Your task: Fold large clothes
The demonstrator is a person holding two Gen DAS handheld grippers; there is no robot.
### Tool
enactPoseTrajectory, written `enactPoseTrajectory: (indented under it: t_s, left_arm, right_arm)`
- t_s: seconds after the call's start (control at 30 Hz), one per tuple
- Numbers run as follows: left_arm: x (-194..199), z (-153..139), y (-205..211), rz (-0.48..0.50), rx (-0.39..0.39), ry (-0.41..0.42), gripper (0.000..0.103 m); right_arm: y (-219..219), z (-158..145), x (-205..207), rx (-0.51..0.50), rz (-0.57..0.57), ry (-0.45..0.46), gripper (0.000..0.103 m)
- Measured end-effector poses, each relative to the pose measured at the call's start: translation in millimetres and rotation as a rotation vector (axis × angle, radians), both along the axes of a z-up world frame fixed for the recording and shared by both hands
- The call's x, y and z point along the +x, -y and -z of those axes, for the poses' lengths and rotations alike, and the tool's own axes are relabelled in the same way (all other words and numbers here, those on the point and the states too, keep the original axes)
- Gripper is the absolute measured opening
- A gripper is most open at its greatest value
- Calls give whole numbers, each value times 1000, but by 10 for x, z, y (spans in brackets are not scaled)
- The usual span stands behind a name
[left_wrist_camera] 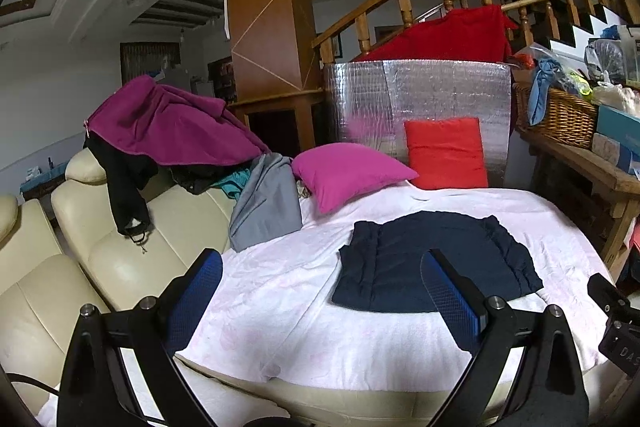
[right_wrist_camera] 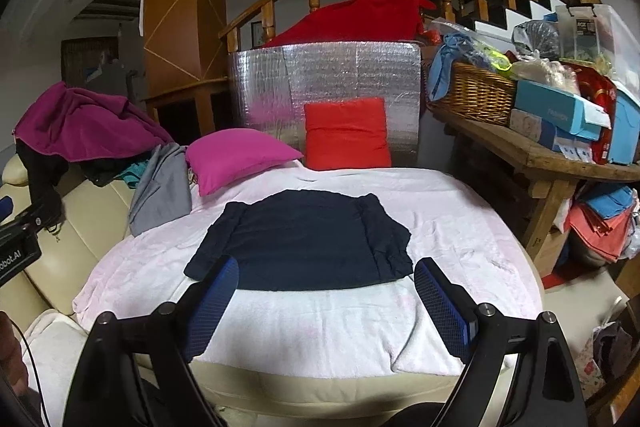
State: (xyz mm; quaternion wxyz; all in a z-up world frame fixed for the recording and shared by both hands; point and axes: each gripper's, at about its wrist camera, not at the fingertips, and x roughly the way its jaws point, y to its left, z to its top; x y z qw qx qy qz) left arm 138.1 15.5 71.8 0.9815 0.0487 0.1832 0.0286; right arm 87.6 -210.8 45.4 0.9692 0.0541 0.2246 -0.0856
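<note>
Item: a navy garment [right_wrist_camera: 304,239], already folded into a rough rectangle with its sides turned in, is laid flat at the centre of the right wrist frame on a pale pink blanket [right_wrist_camera: 460,227] that covers a cream sofa [left_wrist_camera: 100,267]. In the left wrist frame the same garment [left_wrist_camera: 432,259] is seen right of centre. Left hand-held gripper [left_wrist_camera: 322,293]: jaws are spread wide at the bottom of its frame, nothing is held between the blue pads, and the right pad is seen in front of the garment's near edge. Right hand-held gripper [right_wrist_camera: 326,303]: jaws are likewise spread wide and empty, and are placed before the garment's near edge, clear of the cloth. Behind the garment, a magenta cushion [right_wrist_camera: 236,159] and a red cushion [right_wrist_camera: 346,135] are propped near a silver foil panel [right_wrist_camera: 320,75]. A grey cloth [right_wrist_camera: 160,187] and a purple garment [right_wrist_camera: 80,123] are draped over the sofa back at the left. A wicker basket [right_wrist_camera: 472,95] and boxes are kept on a wooden worktop [right_wrist_camera: 560,159] at the right.
</note>
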Motion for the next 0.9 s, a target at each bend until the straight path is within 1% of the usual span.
enactPoseTrajectory:
  t_s: [0.2,0.37,0.53,0.7,0.9]
  left_arm:
    - [194,49,36,-17,4,-17,99]
    - [328,92,114,-12,7,-31,99]
    - [481,138,212,5,4,-55,99]
    - [560,168,268,11,11,-66,99]
    - [638,186,253,5,-1,-80,99]
  right_arm:
    - [48,48,231,-12,0,-12,92]
    - [159,86,370,-18,16,-22,92]
    - [276,135,509,-30,26,-52,92]
    - [383,160,607,-20,42,-58,92]
    - [418,192,663,-29,55,-72,92]
